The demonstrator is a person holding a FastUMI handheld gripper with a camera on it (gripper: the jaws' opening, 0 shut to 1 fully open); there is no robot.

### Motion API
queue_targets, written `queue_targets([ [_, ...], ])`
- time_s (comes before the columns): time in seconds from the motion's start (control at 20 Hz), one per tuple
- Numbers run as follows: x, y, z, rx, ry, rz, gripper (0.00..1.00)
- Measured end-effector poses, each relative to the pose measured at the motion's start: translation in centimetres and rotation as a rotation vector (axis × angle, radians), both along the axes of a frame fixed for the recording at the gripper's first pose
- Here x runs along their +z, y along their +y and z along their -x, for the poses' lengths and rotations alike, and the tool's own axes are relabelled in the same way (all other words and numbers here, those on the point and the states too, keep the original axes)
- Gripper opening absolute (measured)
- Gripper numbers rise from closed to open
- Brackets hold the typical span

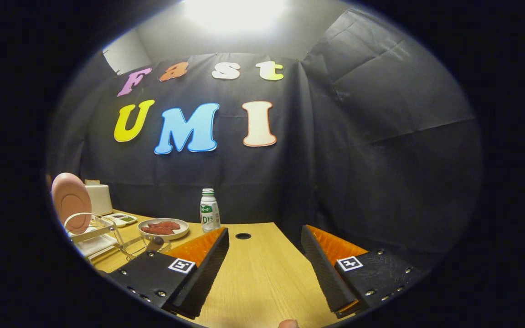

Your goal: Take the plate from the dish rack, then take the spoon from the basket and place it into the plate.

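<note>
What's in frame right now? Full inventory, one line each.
plate: 1, pink, upright in the dish rack, far left of the tongs
dish rack: 1, white wire, on the table's left part
dish of red food: 1, white, ahead of the left finger
bottle: 1, white with green label, beyond the fingers
small tray: 1, white, behind the rack
white box: 1, behind the plate
table: 1, light wood, with a round hole
tongs: 1, open, empty, over bare table

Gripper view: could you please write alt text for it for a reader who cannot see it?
The open gripper hovers over a wooden table, holding nothing. Beyond its left finger, a pink plate stands upright in a dish rack, near a dish of red food and a bottle.
</note>
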State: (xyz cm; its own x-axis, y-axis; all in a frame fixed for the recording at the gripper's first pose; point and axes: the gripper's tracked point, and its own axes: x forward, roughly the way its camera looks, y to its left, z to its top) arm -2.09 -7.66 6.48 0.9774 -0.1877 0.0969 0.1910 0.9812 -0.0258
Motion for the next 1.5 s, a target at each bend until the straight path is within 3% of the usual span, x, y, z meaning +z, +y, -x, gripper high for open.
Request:
queue_targets([
  [0.4,4.2,2.4,8.3,-0.035,0.03,0.001,0.97],
  [0.7,7.6,11.2,11.2,0.062,0.06,-0.028,0.97],
  [1.15,9.6,27.8,8.2,0.366,0.304,-0.137,0.97],
  [1.5,8.3,37.3,4.0,0.486,0.498,-0.196,0.98],
])
